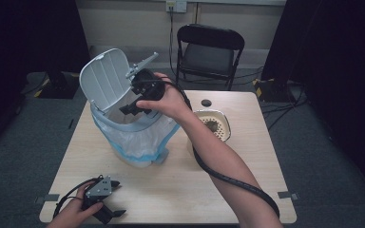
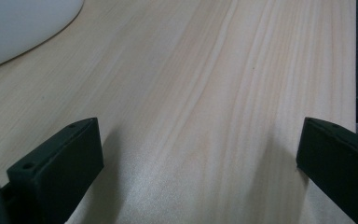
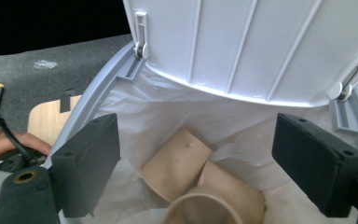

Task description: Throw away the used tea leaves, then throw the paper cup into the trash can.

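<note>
A grey flip-lid bin [image 1: 123, 124] lined with a white bag [image 3: 168, 112] stands at the table's back left, its lid [image 1: 105, 78] tipped up. My right gripper [image 1: 132, 108] hovers over the bin's mouth, pointing down into it. Its jaws stand open with nothing between them [image 3: 196, 163]. Inside lie three tan paper cups: one on its side [image 3: 177, 163], another beside it [image 3: 235, 186], and a third with its mouth facing up [image 3: 200, 210]. My left gripper [image 1: 119, 198] rests near the table's front left corner, open over bare wood [image 2: 200, 158].
A cream bowl [image 1: 199, 115] with dark residue sits right of the bin, under my right forearm. A small black disc [image 1: 206, 102] lies behind it. A black folding chair [image 1: 209, 52] stands beyond the table's far edge. The table's [image 1: 171, 190] front half is bare wood.
</note>
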A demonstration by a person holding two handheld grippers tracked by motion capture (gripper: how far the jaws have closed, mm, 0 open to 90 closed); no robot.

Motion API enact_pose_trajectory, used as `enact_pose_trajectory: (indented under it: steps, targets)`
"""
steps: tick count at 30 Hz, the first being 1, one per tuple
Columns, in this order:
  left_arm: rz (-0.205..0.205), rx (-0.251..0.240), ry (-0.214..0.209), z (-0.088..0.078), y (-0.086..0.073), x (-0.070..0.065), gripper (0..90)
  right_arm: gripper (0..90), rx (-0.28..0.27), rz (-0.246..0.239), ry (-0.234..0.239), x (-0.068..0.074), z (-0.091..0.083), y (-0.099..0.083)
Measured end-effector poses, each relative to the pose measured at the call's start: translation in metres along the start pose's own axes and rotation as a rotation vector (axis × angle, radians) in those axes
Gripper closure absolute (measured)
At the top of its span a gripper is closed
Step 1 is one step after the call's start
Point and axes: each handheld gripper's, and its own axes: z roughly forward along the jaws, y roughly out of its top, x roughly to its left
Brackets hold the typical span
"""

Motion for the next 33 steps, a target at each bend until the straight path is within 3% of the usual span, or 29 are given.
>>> enact_pose_trajectory:
  steps: [9,10,13,22,27,33]
  targets:
    - [0.005,0.004,0.0,0.0,0.0,0.0,0.0,14.2,-0.017,0.012,0.036,0.0,-0.015,-0.009]
    - [0.005,0.004,0.0,0.0,0.0,0.0,0.0,14.2,-0.024,0.002,0.018,0.002,-0.02,-0.011]
    - [0.005,0.006,0.001,0.0,0.0,0.0,0.0,14.3,-0.035,-0.001,0.034,0.005,-0.027,-0.015]
    - [0.004,0.004,0.0,0.0,0.0,0.0,0.0,14.2,-0.027,-0.001,0.019,0.008,-0.052,-0.035]
    - [0.005,0.005,0.0,0.0,0.0,0.0,0.0,14.3,-0.016,-0.005,-0.005,0.01,-0.062,-0.049]
    - [0.004,0.004,0.0,0.0,0.0,0.0,0.0,14.3,-0.015,0.002,-0.002,0.014,-0.071,-0.064]
